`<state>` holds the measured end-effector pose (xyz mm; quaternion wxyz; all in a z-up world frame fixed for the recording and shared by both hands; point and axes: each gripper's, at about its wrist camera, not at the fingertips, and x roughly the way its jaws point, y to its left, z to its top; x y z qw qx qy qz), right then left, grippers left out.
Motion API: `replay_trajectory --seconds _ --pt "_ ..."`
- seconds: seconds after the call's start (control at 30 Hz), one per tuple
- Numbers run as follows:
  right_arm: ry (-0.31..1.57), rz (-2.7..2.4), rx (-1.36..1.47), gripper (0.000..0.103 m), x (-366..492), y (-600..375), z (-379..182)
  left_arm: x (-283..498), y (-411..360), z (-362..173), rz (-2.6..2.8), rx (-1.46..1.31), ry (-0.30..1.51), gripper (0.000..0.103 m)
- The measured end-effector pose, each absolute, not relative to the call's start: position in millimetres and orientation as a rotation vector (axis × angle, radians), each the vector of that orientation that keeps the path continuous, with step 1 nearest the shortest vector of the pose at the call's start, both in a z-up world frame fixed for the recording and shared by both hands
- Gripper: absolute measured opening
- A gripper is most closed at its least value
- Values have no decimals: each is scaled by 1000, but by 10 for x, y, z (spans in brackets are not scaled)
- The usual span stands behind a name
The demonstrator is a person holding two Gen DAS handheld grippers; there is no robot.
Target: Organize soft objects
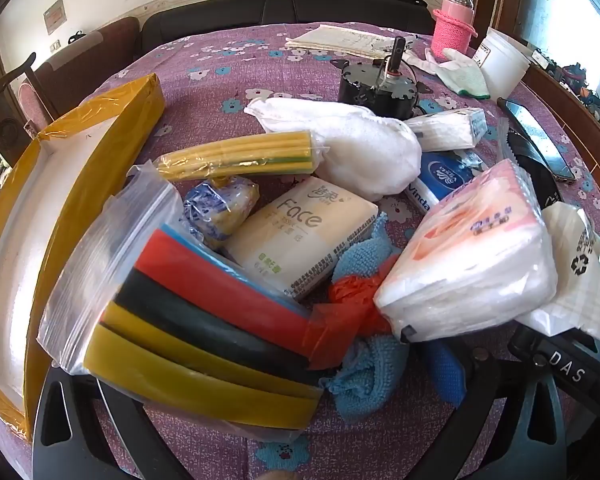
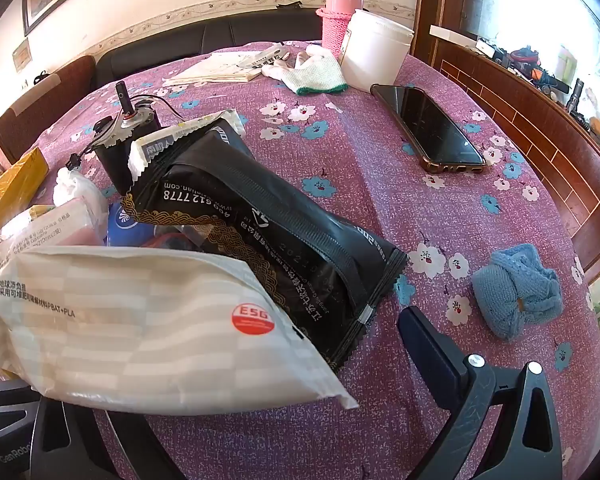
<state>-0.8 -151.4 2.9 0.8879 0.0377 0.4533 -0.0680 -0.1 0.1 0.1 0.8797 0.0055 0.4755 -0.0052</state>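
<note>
1. Left wrist view, far left of frame: yellow box point(image 1: 100, 128) is lying open, long axis running lower left to upper centre, white lining showing. Likely the drop spot, only a guess.
2. Lower centre: zip bag of foam strips point(image 1: 204, 320) is sitting closest to the left gripper point(image 1: 300, 432), right between the spread fingers, nothing pinched. Bag's long axis is running upper left to lower right, so crosswise-ish to the fingers.
3. Centre: Face tissue pack point(image 1: 300, 232) is lying just beyond the bag, touching it; yellow sponge strip point(image 1: 236, 156) and white wadding bag point(image 1: 364, 152) are sitting further up.
4. Centre right: pink tissue pack point(image 1: 468, 256) is resting over a blue cloth point(image 1: 364, 380) and an orange plastic bag point(image 1: 352, 308).
5. Right wrist view, lower left: white ESG pack point(image 2: 148, 328) is covering the left finger of the right gripper point(image 2: 300, 420); jaws wide apart, holding nothing.
6. Centre: black pouch point(image 2: 276, 232) is slanting upper left to lower right.
7. Right: blue folded cloth point(image 2: 516, 292) is lying alone, just beyond the right finger point(image 2: 432, 356), so the right hand is nearer it. Phone point(image 2: 428, 128) is further up.
</note>
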Motion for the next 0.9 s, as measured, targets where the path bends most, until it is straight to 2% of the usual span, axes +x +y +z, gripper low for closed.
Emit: replay_trajectory --seconds 0.9 --pt "942 -140 81 102 -8 -1513 30 12 2 -17 7 5 995 103"
